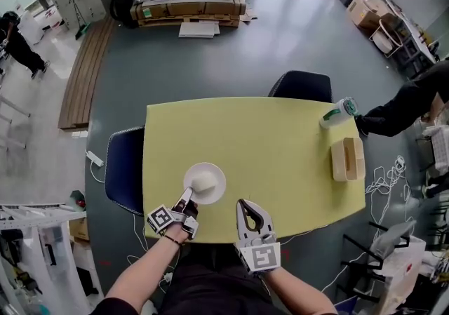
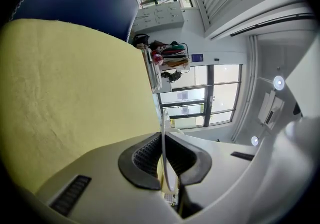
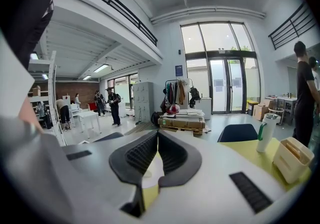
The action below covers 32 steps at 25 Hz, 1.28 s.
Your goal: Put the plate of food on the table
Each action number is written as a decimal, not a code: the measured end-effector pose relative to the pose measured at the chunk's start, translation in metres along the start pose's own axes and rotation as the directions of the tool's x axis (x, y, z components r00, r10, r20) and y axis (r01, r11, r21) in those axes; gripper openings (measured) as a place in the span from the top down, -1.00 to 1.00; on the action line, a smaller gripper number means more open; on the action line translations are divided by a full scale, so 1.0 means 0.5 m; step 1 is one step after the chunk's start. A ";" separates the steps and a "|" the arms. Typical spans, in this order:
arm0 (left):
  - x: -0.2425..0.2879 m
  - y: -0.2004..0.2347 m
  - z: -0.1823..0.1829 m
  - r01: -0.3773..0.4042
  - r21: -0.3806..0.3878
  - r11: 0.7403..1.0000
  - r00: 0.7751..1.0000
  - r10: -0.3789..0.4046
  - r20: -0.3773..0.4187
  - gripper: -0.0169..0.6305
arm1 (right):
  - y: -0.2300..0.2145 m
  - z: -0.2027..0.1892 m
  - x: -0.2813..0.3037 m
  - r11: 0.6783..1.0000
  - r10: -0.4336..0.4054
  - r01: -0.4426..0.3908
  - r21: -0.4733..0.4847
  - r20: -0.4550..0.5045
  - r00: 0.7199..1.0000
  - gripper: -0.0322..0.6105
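Observation:
A white plate [image 1: 210, 175] with a pale round piece of food [image 1: 204, 182] on it is over the near left part of the yellow table [image 1: 280, 152]. I cannot tell whether it rests on the top. My left gripper [image 1: 186, 197] is shut on the plate's near rim. In the left gripper view the thin rim of the plate [image 2: 164, 133] stands edge-on between the ribbed pads of the left gripper [image 2: 165, 149]. My right gripper [image 1: 242, 204] hangs over the table's near edge to the right of the plate. The right gripper [image 3: 157, 137] is shut, with nothing between its jaws.
A tumbler with a green lid [image 1: 339, 111] and a wooden box [image 1: 348, 159] stand at the table's right end. Dark blue chairs stand at the far side [image 1: 302, 85] and the left side [image 1: 125, 170]. A person's arm [image 1: 403, 106] reaches in from the right.

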<state>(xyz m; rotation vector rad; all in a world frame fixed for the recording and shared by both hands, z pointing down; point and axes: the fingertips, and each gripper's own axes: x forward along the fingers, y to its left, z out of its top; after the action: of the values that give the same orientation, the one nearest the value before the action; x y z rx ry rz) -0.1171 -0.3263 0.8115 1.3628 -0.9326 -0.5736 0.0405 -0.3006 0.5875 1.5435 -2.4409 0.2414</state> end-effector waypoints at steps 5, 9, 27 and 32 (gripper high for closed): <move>0.033 0.055 0.007 -0.019 0.003 1.000 1.000 0.019 0.003 0.89 | 0.011 -0.032 0.016 0.999 0.034 -0.034 0.017 0.000 0.999 0.86; 0.061 0.099 0.012 -0.044 0.004 0.999 0.999 0.044 0.012 0.89 | -0.004 -0.070 0.023 1.000 0.010 -0.008 0.028 -0.056 0.998 0.86; 0.108 0.198 0.022 -0.151 0.001 0.989 0.988 0.151 0.021 0.88 | 0.018 -0.140 0.037 0.996 0.045 -0.039 0.080 -0.077 0.996 0.86; 0.110 0.206 0.020 -0.182 0.011 0.983 0.983 0.182 0.023 0.88 | 0.021 -0.150 0.043 0.995 0.053 -0.045 0.094 -0.090 0.995 0.86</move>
<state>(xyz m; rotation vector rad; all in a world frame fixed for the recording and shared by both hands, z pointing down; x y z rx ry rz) -0.1128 -0.3603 0.9234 1.2692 -1.0675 -0.4443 0.0311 -0.2947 0.6656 1.4747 -2.4290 0.4293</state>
